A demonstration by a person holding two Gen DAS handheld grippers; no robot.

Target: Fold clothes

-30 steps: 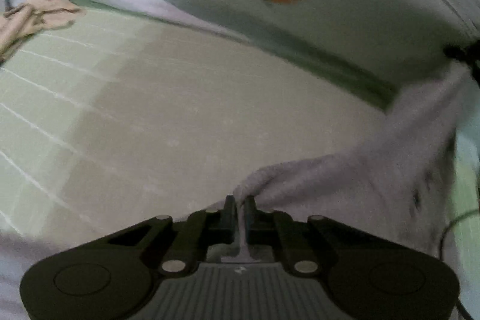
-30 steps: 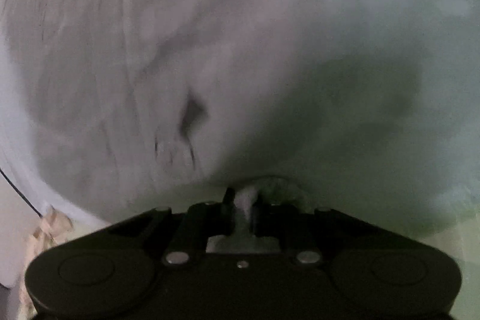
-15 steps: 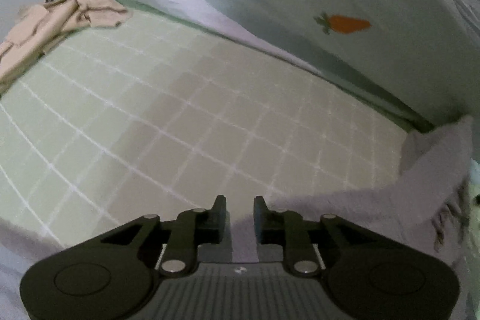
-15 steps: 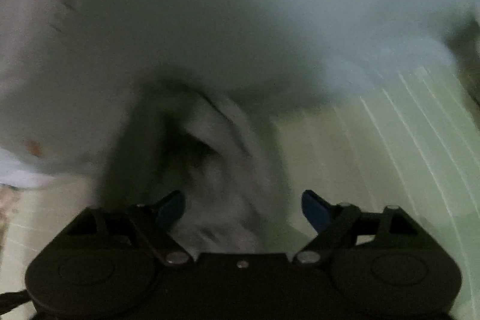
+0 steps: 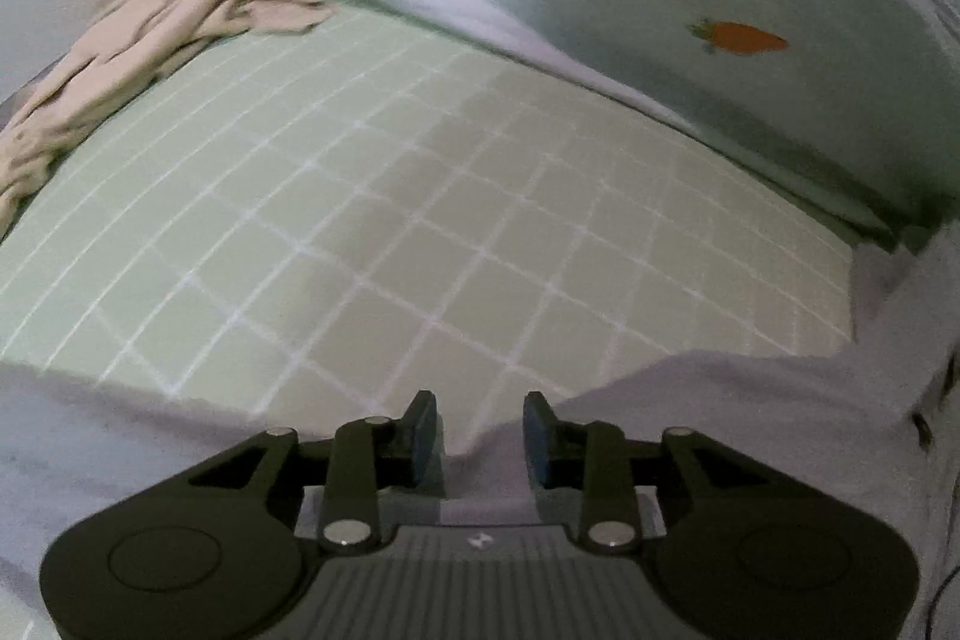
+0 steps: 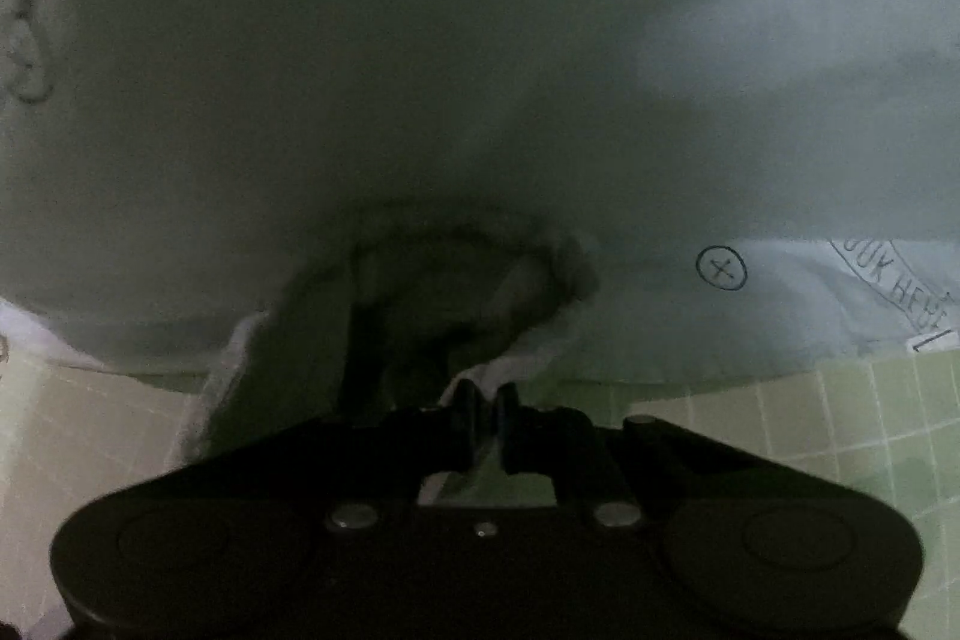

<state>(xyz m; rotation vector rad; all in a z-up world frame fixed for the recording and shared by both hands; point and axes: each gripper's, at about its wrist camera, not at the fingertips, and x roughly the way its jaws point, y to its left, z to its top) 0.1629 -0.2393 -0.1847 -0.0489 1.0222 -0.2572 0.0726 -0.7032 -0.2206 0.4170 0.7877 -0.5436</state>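
Grey cloth, the garment [image 5: 690, 400] being folded, lies just ahead of and under the left gripper [image 5: 479, 436] in the left wrist view, spreading off to its right. This gripper's jaws are opening, partway apart, with the cloth edge between them but not pinched. Beyond it stretches a green checked mat [image 5: 360, 196], with a beige garment [image 5: 138, 40] crumpled at the far left and a pale sheet with a carrot print [image 5: 741, 37] rising behind.

In the right wrist view, the right gripper [image 6: 485, 415] is closing, its jaws nearly together on a whitish fold of the cloth, which hangs dim and bunched directly ahead. Judging by this, the fold is in progress: one side laid, the other held, and the beige garment untouched.
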